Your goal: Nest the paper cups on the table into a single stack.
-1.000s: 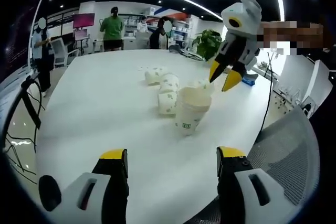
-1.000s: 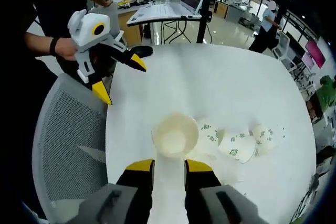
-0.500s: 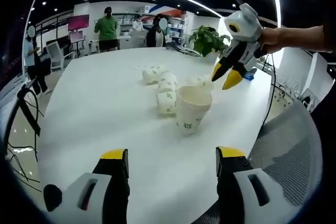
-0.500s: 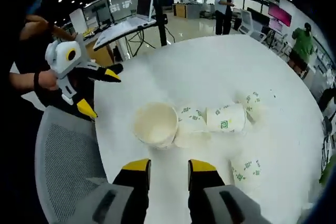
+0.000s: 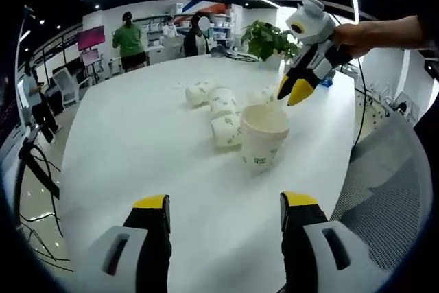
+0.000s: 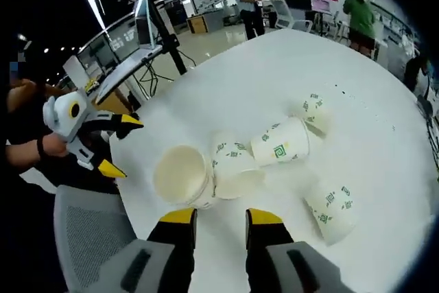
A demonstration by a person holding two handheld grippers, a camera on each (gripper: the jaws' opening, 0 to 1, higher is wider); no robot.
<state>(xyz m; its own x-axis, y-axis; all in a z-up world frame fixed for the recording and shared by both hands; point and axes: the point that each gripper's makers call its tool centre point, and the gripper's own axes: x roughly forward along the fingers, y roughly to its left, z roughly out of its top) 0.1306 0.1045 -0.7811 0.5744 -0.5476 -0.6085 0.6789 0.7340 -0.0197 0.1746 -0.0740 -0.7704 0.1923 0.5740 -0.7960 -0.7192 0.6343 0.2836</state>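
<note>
One paper cup (image 5: 264, 135) stands upright on the white table (image 5: 123, 142); from above its open mouth (image 6: 182, 176) shows. Several more cups lie on their sides just behind it, among them one touching it (image 5: 230, 128) (image 6: 236, 169), a second (image 5: 221, 101) (image 6: 280, 142) and a third (image 5: 199, 92) (image 6: 314, 111). Another lies apart (image 6: 329, 204). My left gripper (image 5: 225, 204) (image 6: 123, 145) hangs wide open near the table's edge, short of the upright cup. My right gripper (image 6: 221, 217) (image 5: 291, 90) hovers a little above the upright cup, its jaws slightly apart and holding nothing.
A grey mesh chair (image 5: 384, 197) (image 6: 89, 238) stands at the table's near edge. A laptop on a stand (image 6: 147, 32) is beyond the table. A potted plant (image 5: 264, 39) and standing people (image 5: 129, 36) are in the background.
The right gripper's jaws have parted slightly since a second ago, and it has swung round over the cups. The left gripper has shifted a little. The cups lie as before.
</note>
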